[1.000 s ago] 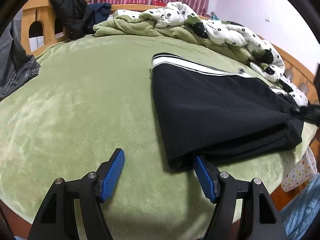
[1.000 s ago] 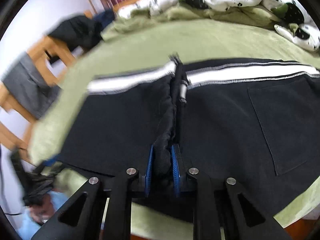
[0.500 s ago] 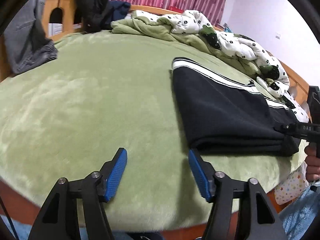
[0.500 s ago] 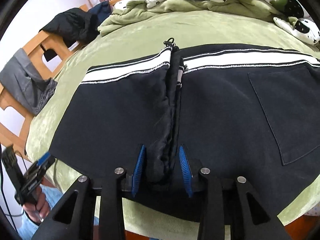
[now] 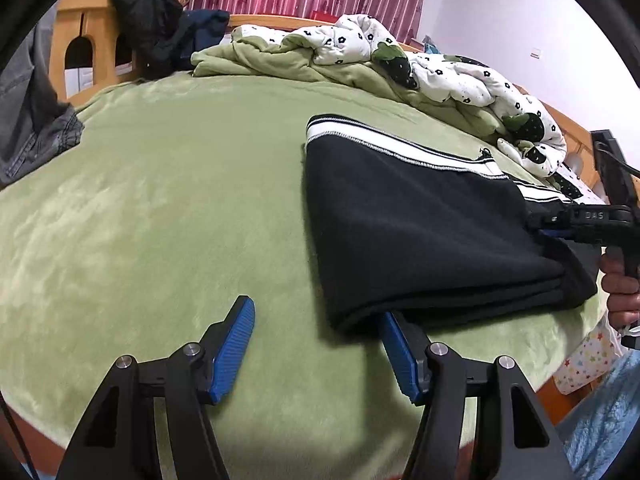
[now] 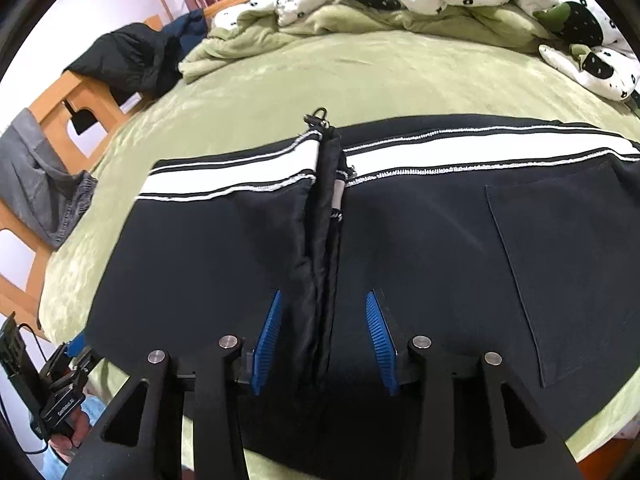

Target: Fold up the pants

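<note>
From the left wrist, the left gripper stood wide apart and held nothing, low over the green blanket, its right finger just under the near corner of the folded black pants. The pants lay on the right half of the bed, in stacked layers with the striped waistband on the far side. A push from that finger could lift the corner and spill the stacked layers, since nothing pinned them. From the right wrist, the right gripper was also wide, its blue pads standing clear on either side of a raised ridge of dark cloth at the middle of the pants, gripping nothing. That ridge stood up loosely; closing on only part of it could drag one layer and skew the fold, and the metal ring at the waistband might snag.
</note>
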Motion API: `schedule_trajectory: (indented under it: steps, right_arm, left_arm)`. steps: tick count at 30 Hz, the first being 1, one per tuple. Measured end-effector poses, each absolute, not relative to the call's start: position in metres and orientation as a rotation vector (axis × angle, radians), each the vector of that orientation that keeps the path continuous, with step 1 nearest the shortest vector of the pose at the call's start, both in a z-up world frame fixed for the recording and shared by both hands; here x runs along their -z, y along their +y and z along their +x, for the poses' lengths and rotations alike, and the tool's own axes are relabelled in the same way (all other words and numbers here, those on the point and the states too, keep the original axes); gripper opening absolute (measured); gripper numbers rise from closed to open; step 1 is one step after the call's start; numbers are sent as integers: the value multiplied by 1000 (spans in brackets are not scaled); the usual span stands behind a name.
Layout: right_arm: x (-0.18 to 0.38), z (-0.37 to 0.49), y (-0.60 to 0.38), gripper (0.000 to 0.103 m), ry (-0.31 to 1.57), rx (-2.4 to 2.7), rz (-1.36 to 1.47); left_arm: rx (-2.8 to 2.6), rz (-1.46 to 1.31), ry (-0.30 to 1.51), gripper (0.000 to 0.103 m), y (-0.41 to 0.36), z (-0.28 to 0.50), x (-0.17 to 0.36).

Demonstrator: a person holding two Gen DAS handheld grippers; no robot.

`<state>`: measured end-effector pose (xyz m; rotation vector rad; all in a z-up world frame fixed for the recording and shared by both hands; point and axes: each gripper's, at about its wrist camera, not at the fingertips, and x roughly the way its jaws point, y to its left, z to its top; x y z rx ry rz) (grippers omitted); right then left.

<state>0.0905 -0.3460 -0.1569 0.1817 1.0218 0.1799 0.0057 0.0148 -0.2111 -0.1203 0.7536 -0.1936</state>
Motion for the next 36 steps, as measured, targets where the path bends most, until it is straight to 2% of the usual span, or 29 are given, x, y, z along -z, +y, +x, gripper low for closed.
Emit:
schedule_trajectory:
  steps: [10,11,14,16,19,24,28,30,32,36]
  right_arm:
    - [186,147,-328,50,1076,-256,286]
    - [188,150,-324,47,1081,-265,273]
    - [188,153,-321,17,1075,-283,233]
    - [184,150,-329,12,1056,-301,292]
    - [166,138,-343,11,995,-316,336]
    - [130,119,-364,11,903,-258,218]
    - [142,125,-394,11,942,-208,260]
    - [166,134,-395,17,1009,-192,276]
    - [175,136,-398,18,1026,-187,289]
    - [146,107,-405,18,966,-153,287]
  left_arm:
    - [183,-101,701,62,13,7,217]
    - [185,-111,702,62,14,8,216]
    - [181,-119,704,61,13,11,215]
    - [171,-112,705,61,10,11,214]
    - [171,-110,711,61,6,11,212]
    - [214,-92,727,61,-6,6,206]
    - [215,-39,730,61,-20,4,206]
    - [212,-26,751,61,-23,3,207]
    - [218,-10,766,61,-22,-2,204]
    - [270,-13,752,61,-9,-25,186]
